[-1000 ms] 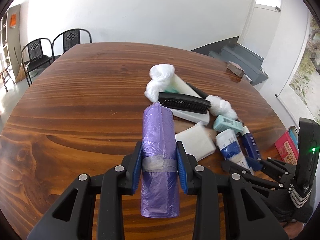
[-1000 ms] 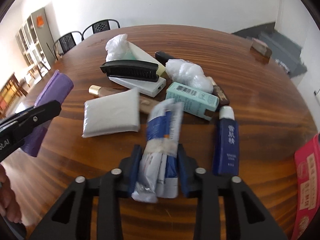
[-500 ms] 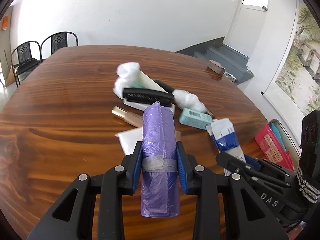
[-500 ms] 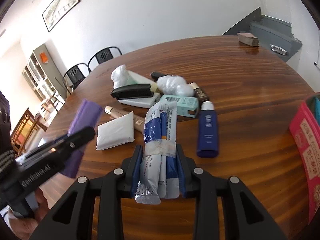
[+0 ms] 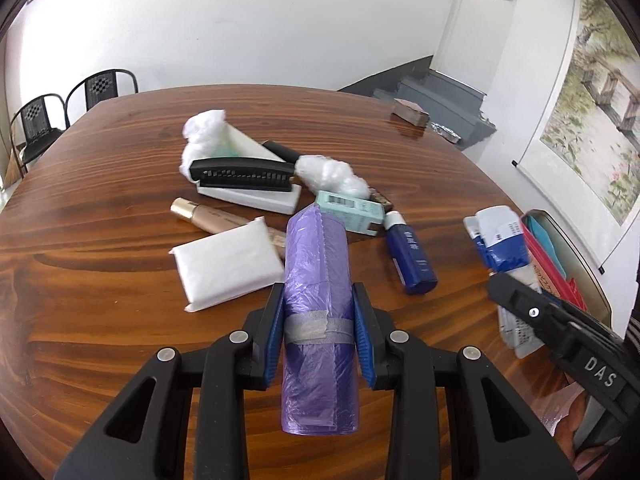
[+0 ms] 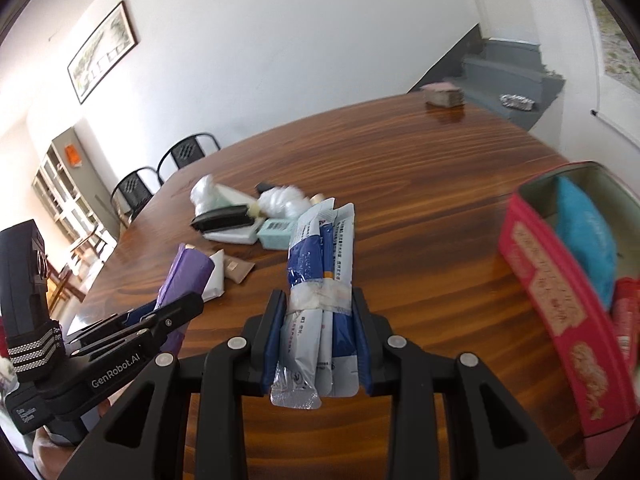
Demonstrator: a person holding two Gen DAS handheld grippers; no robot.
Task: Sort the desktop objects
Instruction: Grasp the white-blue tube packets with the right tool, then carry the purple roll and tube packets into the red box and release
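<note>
My left gripper [image 5: 319, 326] is shut on a purple roll of bags [image 5: 318, 280] bound with grey tape, held above the wooden table [image 5: 100, 240]. My right gripper [image 6: 318, 336] is shut on a taped bundle of blue-and-white sachets [image 6: 322, 256], lifted off the table and close to a metal tin [image 6: 600, 184] at the right. The left wrist view shows that bundle [image 5: 500, 240] beside the tin [image 5: 576, 248]. The right wrist view shows the purple roll [image 6: 188, 276] in the left gripper at lower left.
On the table lie a white tissue pack [image 5: 226, 262], a gold tube [image 5: 208, 216], a black comb on a white box [image 5: 244, 174], cotton wads [image 5: 332, 174], a teal box [image 5: 352, 212] and a dark blue bottle [image 5: 410, 256]. The tin holds a red packet [image 6: 560, 308] and a blue bag [image 6: 586, 236].
Both grippers have swung right with their loads. The sachet bundle has risen off the table toward the tin, which has come into view at the right. The purple roll stays gripped.
</note>
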